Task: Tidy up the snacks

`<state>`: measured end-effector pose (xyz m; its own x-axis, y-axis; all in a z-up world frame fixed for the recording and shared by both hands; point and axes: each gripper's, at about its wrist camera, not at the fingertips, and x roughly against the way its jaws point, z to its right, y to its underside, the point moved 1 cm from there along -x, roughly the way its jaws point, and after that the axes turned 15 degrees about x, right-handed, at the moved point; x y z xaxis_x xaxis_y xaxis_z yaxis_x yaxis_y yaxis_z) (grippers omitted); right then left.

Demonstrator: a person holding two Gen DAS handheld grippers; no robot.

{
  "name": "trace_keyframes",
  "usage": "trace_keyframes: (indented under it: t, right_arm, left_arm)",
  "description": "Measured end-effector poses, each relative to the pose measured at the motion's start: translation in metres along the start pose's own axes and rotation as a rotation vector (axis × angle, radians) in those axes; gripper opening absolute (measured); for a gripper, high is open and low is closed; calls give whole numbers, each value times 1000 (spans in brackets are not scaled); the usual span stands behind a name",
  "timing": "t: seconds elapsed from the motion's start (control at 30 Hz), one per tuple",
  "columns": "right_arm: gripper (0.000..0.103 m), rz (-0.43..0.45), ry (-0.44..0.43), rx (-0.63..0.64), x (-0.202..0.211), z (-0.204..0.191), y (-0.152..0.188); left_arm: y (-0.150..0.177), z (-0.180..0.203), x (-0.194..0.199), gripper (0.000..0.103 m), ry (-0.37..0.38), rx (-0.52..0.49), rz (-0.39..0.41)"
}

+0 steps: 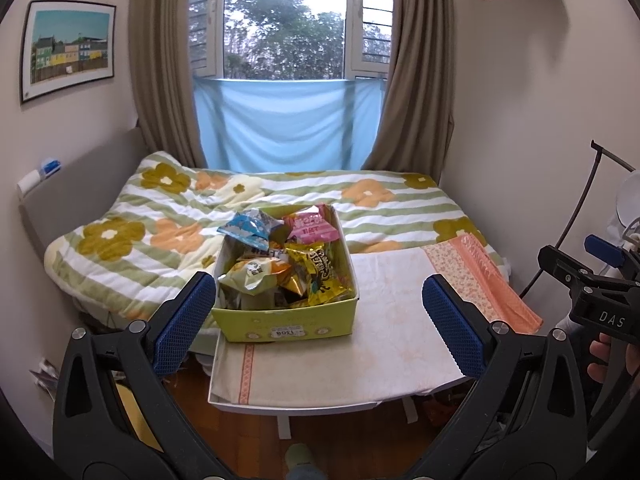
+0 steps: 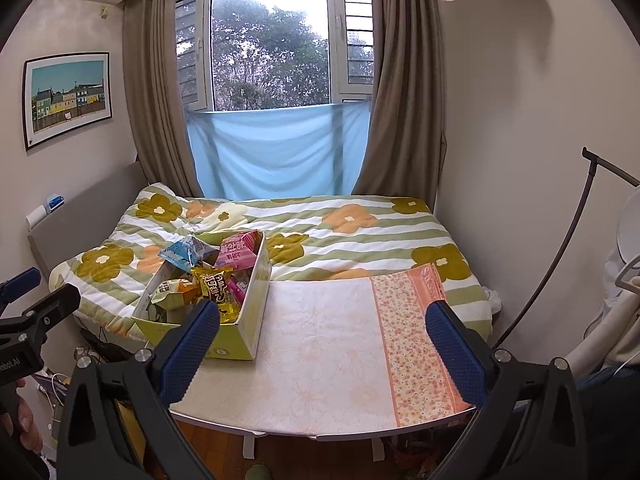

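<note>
A yellow-green cardboard box (image 1: 286,322) full of snack bags sits on the small table w/ a white flowery cloth (image 1: 384,320), at the table's 10 o'clock corner, right by the bed w/ the green-striped flower blanket (image 1: 120,236). In the box: a blue and silver bag (image 1: 250,230) at the far left, a pink bag (image 1: 314,226) at the far right, a shiny yellow bag w/ black letters (image 1: 316,268) in the middle, and a pale green bag (image 1: 250,276) near the front.

The left tool (image 1: 318,320) is wide open w/ nothing in it. It hangs above the near edge of the table, and the box shows between its blue pads (image 1: 184,320).

The right tool (image 2: 322,348) is wide open too, w/ nothing in it. In its view the box (image 2: 248,320) is at 10 o'clock and the bare cloth lies between the fingers. An orange flowery strip of cloth (image 2: 416,344) covers the table's right side.

Behind the bed are a window w/ brown curtains (image 1: 416,80) and a light blue sheet (image 1: 286,128). A framed picture of coloured houses (image 1: 68,50) hangs at 9 o'clock.
</note>
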<state>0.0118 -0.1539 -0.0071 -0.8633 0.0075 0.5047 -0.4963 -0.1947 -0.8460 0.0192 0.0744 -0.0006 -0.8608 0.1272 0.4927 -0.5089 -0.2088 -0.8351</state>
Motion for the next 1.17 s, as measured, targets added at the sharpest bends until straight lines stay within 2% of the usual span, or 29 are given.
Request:
trace_keyframes:
  t: [0.47,0.67,0.8,1.0,1.17]
  right_arm:
    - [102,-3,14,-2,0,3,-2]
    - [102,-4,18,-3,0,3,-2]
    - [102,-2,24,-7,0,3,-2]
    - [102,-6,18,-12,-1,5,-2]
    - [102,-18,15,-5,-1,4,-1]
  left_arm:
    - [0,-3,-6,102,-2,4,-14]
    - [1,-6,-8,102,24,17,-25]
    - [3,-3,-9,102,-7,-9,-13]
    - [6,2,-12,102,23,-13,-36]
    - [10,-2,-8,103,18,12,-13]
